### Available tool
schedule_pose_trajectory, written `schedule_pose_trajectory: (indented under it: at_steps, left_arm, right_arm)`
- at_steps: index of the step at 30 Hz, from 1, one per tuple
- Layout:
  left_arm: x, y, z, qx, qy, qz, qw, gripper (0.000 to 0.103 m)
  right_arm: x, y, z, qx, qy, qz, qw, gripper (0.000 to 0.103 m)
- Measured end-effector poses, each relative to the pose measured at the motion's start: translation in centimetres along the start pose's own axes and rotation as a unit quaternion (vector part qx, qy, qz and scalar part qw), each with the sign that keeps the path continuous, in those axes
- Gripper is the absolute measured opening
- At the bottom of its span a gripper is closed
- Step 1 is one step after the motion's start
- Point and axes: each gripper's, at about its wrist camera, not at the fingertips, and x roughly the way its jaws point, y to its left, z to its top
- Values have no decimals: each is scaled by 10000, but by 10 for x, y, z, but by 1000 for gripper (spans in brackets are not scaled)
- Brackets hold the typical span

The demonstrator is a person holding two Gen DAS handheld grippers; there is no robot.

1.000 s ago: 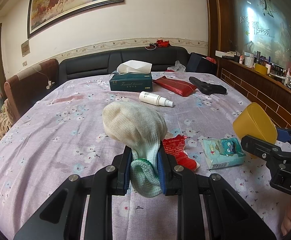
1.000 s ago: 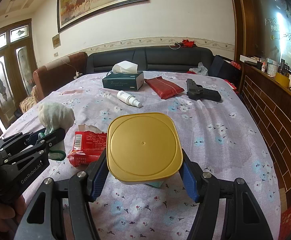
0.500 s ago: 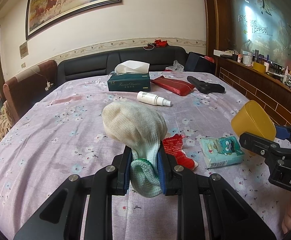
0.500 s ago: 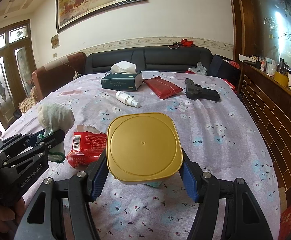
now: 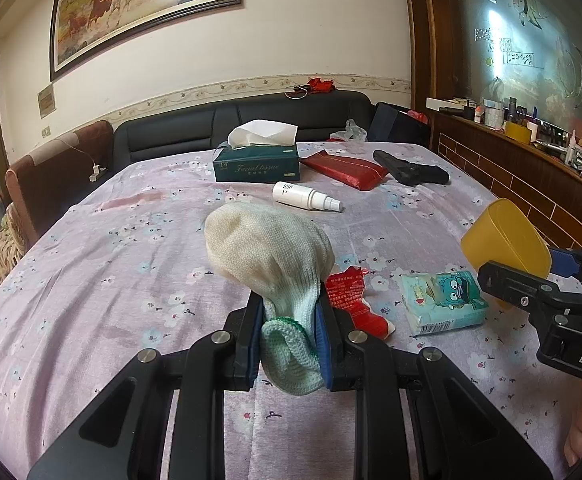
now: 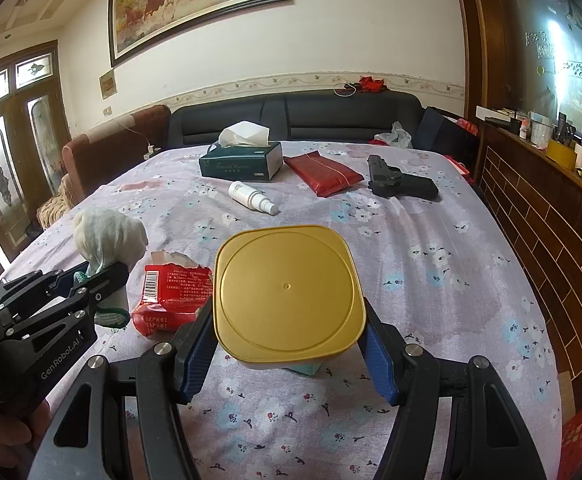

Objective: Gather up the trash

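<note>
A torn red wrapper (image 5: 351,300) lies flat on the worktop (image 5: 111,280), just left of a teal tissue pack (image 5: 443,300). A yellow tub (image 6: 287,292) hangs tilted above the pack.

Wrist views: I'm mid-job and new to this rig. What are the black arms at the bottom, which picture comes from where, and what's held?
No robot here: a person holds a two-finger claw in each hand, each carrying a forward-looking camera. In the left wrist view, the left claw is shut on a knit glove. In the right wrist view, the right claw grips a yellow tub. Each claw appears at the edge of the other's view. On the flowered cloth lie a red wrapper, tissue pack, spray bottle, tissue box, red pouch and black pistol.
</note>
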Motion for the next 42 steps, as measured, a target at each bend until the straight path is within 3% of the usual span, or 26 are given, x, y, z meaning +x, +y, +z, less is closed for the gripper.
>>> schedule_pose_trajectory:
  at_steps: [12, 28, 42]
  left_arm:
    - [-1, 1, 0, 25, -6, -35, 10000, 21]
    - [1, -6, 0, 123, 25, -110, 9999, 22]
    - [2, -6, 1, 108, 69, -75, 9999, 22]
  right_arm:
    - [2, -6, 1, 186, 42, -57, 9998, 69]
    - [9, -25, 0, 449, 239, -485, 9975, 69]
    - [12, -27, -1, 507, 268, -419, 9975, 69]
